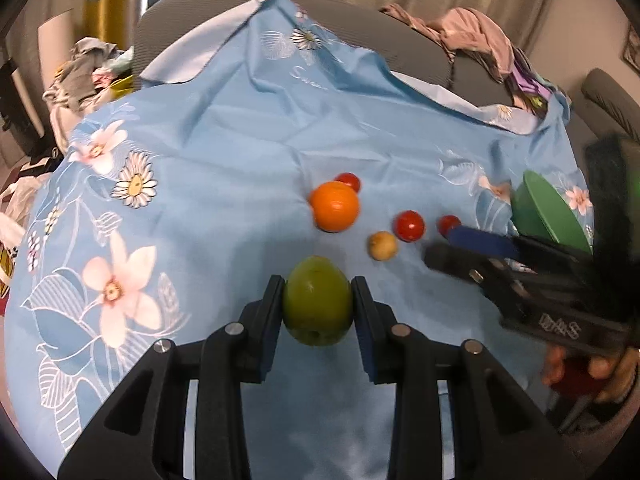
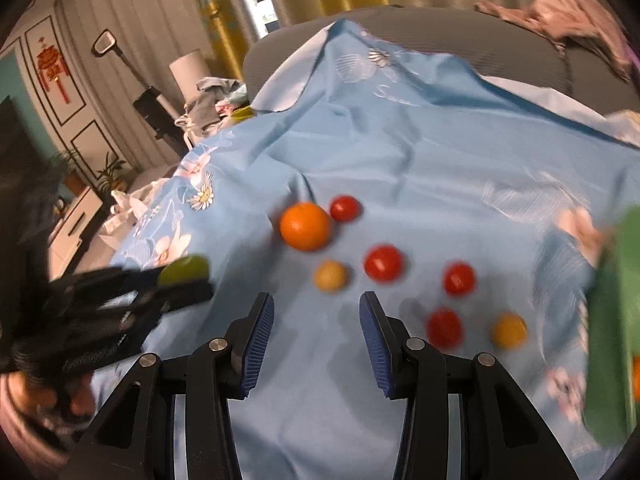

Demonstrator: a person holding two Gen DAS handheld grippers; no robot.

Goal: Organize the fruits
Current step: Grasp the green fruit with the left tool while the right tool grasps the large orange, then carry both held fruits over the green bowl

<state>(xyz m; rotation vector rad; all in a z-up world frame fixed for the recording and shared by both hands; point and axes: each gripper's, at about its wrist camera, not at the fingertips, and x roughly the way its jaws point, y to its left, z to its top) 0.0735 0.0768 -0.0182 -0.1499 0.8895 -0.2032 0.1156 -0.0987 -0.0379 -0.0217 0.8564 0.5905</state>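
The left gripper (image 1: 318, 300) is clamped on a green fruit (image 1: 318, 304), one pad on each side, holding it above the blue floral cloth (image 1: 224, 152). The right gripper (image 2: 317, 334) stands wide with nothing between its blue pads, low over the cloth.

Beyond the green fruit, toward the cloth's middle, lies an orange (image 1: 335, 206) with a red tomato (image 1: 348, 181) touching its far side. To the right of these, a tan fruit (image 1: 383, 245) sits just beside a second tomato (image 1: 409, 225), and a third tomato (image 1: 448, 224) lies near the right gripper's tip.

In the right wrist view, a fourth tomato (image 2: 444, 327) and a yellow fruit (image 2: 509, 330) lie side by side, near the gripper's right finger. A green bowl (image 1: 548, 212) rests at the cloth's right edge.

The cloth's far edge runs up onto a grey sofa (image 1: 400, 36), where crumpled clothes (image 1: 476, 32) are piled.
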